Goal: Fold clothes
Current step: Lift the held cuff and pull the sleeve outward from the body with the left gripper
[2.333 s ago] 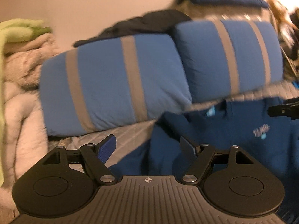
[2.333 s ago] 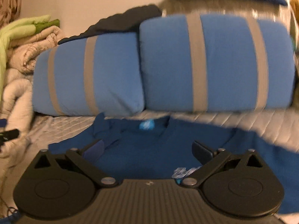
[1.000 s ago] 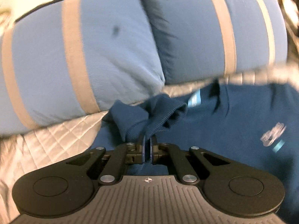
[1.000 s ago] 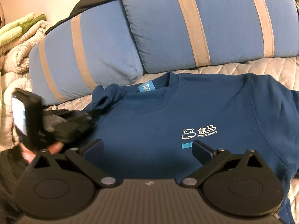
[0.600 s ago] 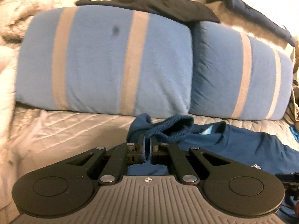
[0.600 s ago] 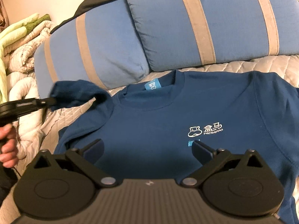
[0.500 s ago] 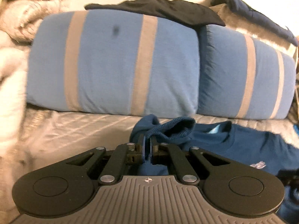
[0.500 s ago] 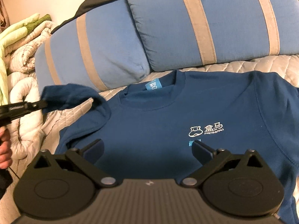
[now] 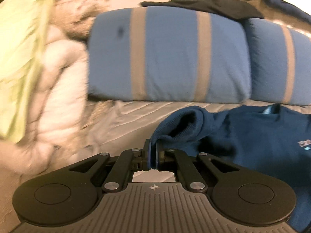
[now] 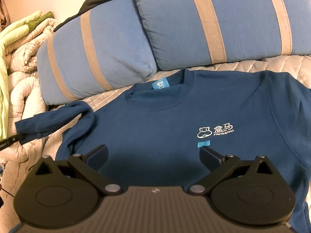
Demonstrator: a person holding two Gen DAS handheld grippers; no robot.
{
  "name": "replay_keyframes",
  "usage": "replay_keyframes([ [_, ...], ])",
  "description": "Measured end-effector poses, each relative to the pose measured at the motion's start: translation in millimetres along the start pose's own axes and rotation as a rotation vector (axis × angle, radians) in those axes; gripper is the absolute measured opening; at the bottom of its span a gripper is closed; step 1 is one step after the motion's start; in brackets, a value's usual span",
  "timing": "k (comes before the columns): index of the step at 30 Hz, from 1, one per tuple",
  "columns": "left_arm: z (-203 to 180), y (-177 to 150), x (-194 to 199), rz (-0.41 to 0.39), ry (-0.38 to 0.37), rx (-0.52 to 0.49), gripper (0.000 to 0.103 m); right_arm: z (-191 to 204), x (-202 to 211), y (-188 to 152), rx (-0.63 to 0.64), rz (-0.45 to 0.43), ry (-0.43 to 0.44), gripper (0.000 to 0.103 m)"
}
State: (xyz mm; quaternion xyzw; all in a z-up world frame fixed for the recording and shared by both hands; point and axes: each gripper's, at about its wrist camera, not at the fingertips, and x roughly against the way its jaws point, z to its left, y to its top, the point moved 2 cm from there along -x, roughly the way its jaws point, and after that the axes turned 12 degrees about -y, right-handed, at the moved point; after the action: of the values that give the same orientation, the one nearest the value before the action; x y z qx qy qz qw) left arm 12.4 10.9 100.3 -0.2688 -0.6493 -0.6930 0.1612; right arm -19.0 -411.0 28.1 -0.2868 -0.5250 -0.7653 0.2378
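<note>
Sweatshirt cuff (image 9: 175, 130) in clamped left tongs (image 9: 153, 151).

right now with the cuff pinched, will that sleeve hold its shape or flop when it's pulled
Probably flop: the sleeve sags and bunches between the left hand-held gripper and the sweatshirt body. Its ribbed cuff looks thick, so it likely won't slip. It seems light, hanging from one small pinch.

Black left tongs (image 9: 152, 152), blue pads, silver pivot screws, ribbed grey base, matching right tongs (image 10: 153, 156)
</note>
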Motion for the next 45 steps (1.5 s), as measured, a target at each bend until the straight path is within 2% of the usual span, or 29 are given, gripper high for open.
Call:
replay_keyframes([
  [6, 15.8, -21.9, 6.4, 0.036, 0.076, -0.023, 0.007, -0.3, -1.3, -0.6, -0.002, 0.007, -0.006, 0.103],
  [7, 16.8, -26.7, 8.9, 0.040, 0.083, -0.012, 0.013, -0.2, -1.6, -0.7, -0.003, 0.009, -0.008, 0.103],
  [8, 18.7, -31.3, 12.8, 0.038, 0.084, 0.015, 0.028, -0.4, -1.6, -0.8, -0.005, 0.011, -0.009, 0.103],
  [10, 22.5, -40.5, 20.5, 0.034, 0.085, 0.070, 0.046, -1.0, -1.4, -1.1, -0.007, 0.013, -0.011, 0.103],
  [11, 24.4, -44.4, 24.3, 0.031, 0.077, 0.099, 0.052, -1.2, -1.7, -1.2, -0.008, 0.015, -0.012, 0.103],
  [14, 29.4, -53.2, 34.7, 0.015, 0.017, 0.199, 0.057, -1.6, -3.0, -1.4, -0.009, 0.023, -0.014, 0.103],
  [18, 38.7, -61.9, 31.6, 0.028, -0.123, 0.404, 0.060, -0.9, -4.1, -1.7, -0.009, 0.033, -0.012, 0.103],
  [23, 62.4, -83.9, 6.3, 0.027, -0.280, 0.813, 0.061, -1.2, -4.9, -2.3, -0.009, 0.038, -0.017, 0.103],
  [31, 76.4, -125.7, -41.2, 0.055, -0.379, 1.237, 0.061, -2.9, -6.8, -2.3, -0.023, 0.051, -0.018, 0.103],
  [37, 79.8, -140.2, -60.0, -0.001, -0.407, 1.473, 0.059, -3.3, -7.9, -2.2, -0.029, 0.060, -0.016, 0.103],
  [39, 81.4, -143.5, -64.0, -0.019, -0.391, 1.536, 0.052, -3.9, -8.1, -2.0, -0.033, 0.062, -0.015, 0.103],
  [40, 81.5, -144.9, -65.9, -0.021, -0.380, 1.559, 0.042, -4.2, -8.3, -1.9, -0.035, 0.063, -0.014, 0.103],
  [41, 80.9, -145.4, -67.9, -0.009, -0.362, 1.564, 0.026, -4.5, -8.4, -2.0, -0.037, 0.064, -0.014, 0.103],
  [43, 79.4, -143.6, -70.9, 0.029, -0.313, 1.536, 0.013, -5.0, -8.9, -2.1, -0.039, 0.067, -0.014, 0.103],
  [45, 77.6, -133.3, -68.1, 0.051, -0.268, 1.438, 0.010, -5.6, -9.3, -2.4, -0.041, 0.070, -0.015, 0.103],
])
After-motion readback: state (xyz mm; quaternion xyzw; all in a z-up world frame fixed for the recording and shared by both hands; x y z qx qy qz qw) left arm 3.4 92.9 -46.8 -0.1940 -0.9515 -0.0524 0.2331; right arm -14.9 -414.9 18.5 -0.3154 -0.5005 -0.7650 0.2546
